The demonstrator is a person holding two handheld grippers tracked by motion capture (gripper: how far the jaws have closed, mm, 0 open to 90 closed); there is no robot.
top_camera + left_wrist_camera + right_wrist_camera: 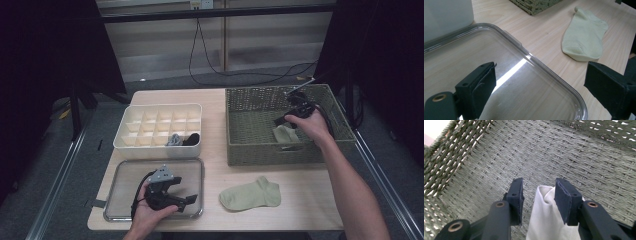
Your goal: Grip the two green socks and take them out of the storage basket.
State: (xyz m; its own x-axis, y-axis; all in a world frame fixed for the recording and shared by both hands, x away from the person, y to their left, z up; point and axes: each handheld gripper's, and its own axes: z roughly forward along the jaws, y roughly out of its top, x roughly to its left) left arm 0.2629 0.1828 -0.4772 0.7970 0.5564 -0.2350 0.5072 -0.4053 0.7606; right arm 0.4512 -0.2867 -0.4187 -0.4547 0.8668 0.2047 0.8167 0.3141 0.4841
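Pale wood tabletop (215,170), dark surroundings, cables trailing across the floor behind. At the right stands a green woven basket (250,150), and the right gripper (284,120) is reaching down inside it. Its jaws stand part-open, straddling a raised fold of the pale sock (544,220) that lies on the basket floor; the right pad (561,200) looks close against the cloth, the left pad still apart, so no pinch yet by the look of it. Going in over a bunched ridge makes sense: limp cloth lying flat offers nothing to bite.

That sock in the basket (286,134) is a light yellow-green, soft and crumpled, washed nearly white in the right gripper view. Its likely partner, the second sock (251,195), lies flat on the table in front of the basket, toe toward the person's left.

Meanwhile the left gripper (187,200) rests low over the clear lid (564,82), jaws spread wide and empty, aimed toward that second sock, seemingly parked, waiting its turn. Behind the lid sits a cream divided organiser (160,147) with a grey sock (174,140) and a black sock (191,138) already tucked into front compartments, probably the destination.
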